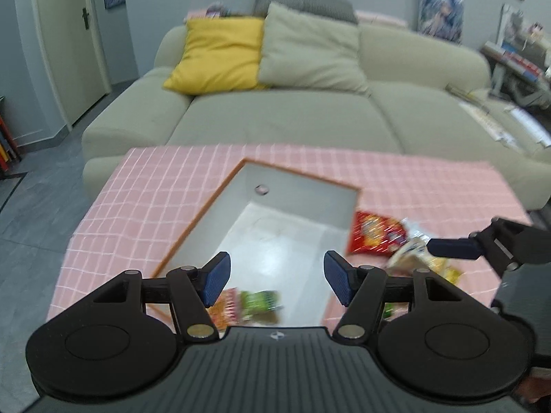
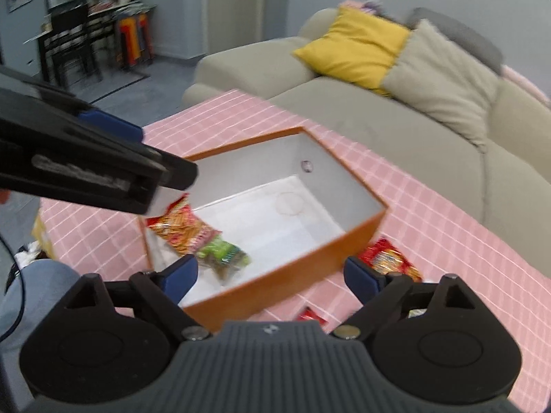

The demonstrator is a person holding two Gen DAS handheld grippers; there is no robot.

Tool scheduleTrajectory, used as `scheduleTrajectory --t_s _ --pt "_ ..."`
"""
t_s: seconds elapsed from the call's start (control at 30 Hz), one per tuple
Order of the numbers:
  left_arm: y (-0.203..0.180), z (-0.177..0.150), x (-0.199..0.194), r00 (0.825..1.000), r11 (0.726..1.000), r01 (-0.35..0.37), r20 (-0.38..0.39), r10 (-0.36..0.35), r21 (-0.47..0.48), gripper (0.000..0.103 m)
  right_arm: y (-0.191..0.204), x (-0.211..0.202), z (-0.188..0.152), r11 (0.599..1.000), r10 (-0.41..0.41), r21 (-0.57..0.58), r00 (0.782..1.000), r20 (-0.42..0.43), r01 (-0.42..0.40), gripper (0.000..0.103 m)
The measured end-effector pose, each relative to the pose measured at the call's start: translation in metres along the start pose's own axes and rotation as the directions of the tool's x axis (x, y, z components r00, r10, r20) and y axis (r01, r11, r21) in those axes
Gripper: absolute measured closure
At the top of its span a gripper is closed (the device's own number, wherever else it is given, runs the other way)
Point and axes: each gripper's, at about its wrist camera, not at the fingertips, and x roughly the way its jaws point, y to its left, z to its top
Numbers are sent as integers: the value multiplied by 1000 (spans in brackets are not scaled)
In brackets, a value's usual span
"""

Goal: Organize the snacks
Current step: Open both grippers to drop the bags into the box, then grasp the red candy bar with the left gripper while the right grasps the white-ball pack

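Observation:
An orange box (image 2: 303, 268) with a white inside stands open on the pink checked tablecloth (image 2: 447, 227); it also shows in the left wrist view (image 1: 193, 227). Inside lie a red-orange snack pack (image 2: 182, 229) and a green snack pack (image 2: 224, 254), both also in the left wrist view (image 1: 225, 306) (image 1: 260, 301). My left gripper (image 1: 277, 277) is open and empty above the box. My right gripper (image 2: 270, 275) is open and empty over the box's near wall. A red snack bag (image 1: 375, 234) and several pale and yellow packs (image 1: 416, 258) lie right of the box.
A beige sofa (image 1: 292, 117) with a yellow cushion (image 1: 217, 55) and a beige cushion (image 1: 310, 48) stands behind the table. A dark shelf with clutter (image 2: 79, 41) and a door (image 2: 237, 7) are at the back. A small red pack (image 2: 311, 316) lies by the box's near wall.

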Motion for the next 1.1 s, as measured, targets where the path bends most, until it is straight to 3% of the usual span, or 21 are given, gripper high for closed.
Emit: scheduleTrajectory --t_s 0.07,0.2,0.37,0.53,0.83,1.1 --pt "-12 -5 -8 999 1000 13 31 -13 -6 30 -8 -12 -12 999 -32 35 999 26 31 7" --pt "-34 -20 -13 996 998 60 66 -58 -34 28 -21 -28 -39 993 -81 92 995 56 76 7" --pt "-60 -38 -2 987 985 159 39 -156 -73 28 -40 -43 -78 979 -146 155 985 88 131 7" --pt "-80 -57 21 982 980 185 -20 -187 -78 28 -56 -45 -121 960 -203 211 976 75 184 7" --pt "-93 -88 53 978 981 169 -107 -179 -99 28 -82 -26 -173 916 -254 315 967 -22 248 7" --pt "-92 -104 82 974 982 149 -152 -166 -115 30 -88 -1 -189 912 -218 346 975 -45 220 9"
